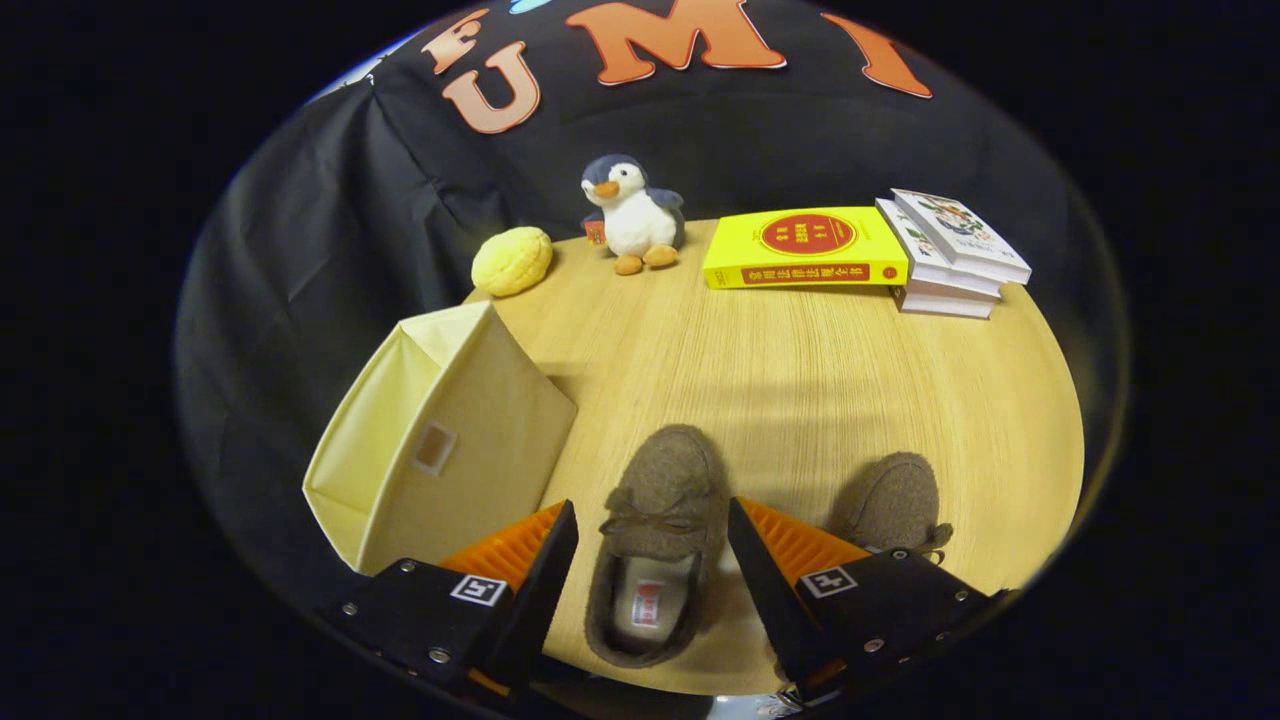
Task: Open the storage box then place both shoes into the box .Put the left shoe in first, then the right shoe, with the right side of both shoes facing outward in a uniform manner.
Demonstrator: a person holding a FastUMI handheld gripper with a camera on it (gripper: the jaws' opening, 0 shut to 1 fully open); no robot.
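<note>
The gripper (652, 560) hangs above the wooden table (800, 380) with its two fingers spread wide, and a brown slipper (655, 530) lies in the gap between them. Neither finger appears to press on it; the gripper holds nothing. The slipper's long axis runs from 6 o'clock to 12 o'clock, in line with the fingers, heel opening nearest the gripper and toe pointing away. So the coming move likely turns on a straight drop and a squeeze across the slipper's width, with little turning needed.

The second slipper (890, 505) sits at about 3 o'clock from the first, just beyond the right finger and partly hidden by it, toe also pointing away. Which of the two is the left shoe cannot be told for sure from this angle.

The storage box (440, 440), pale yellow fabric, stands at 10 o'clock from the gripper, just beside the left finger. Whether it is already open cannot be told from here. The path from slipper to box looks free.

Far across the table, at 12 o'clock, stands a toy penguin (632, 215), with a yellow bun-shaped toy (512, 260) at 11 o'clock, a yellow book (805, 248) at 1 o'clock, and a stack of books (950, 255) just beside it. All are well apart from the work.
</note>
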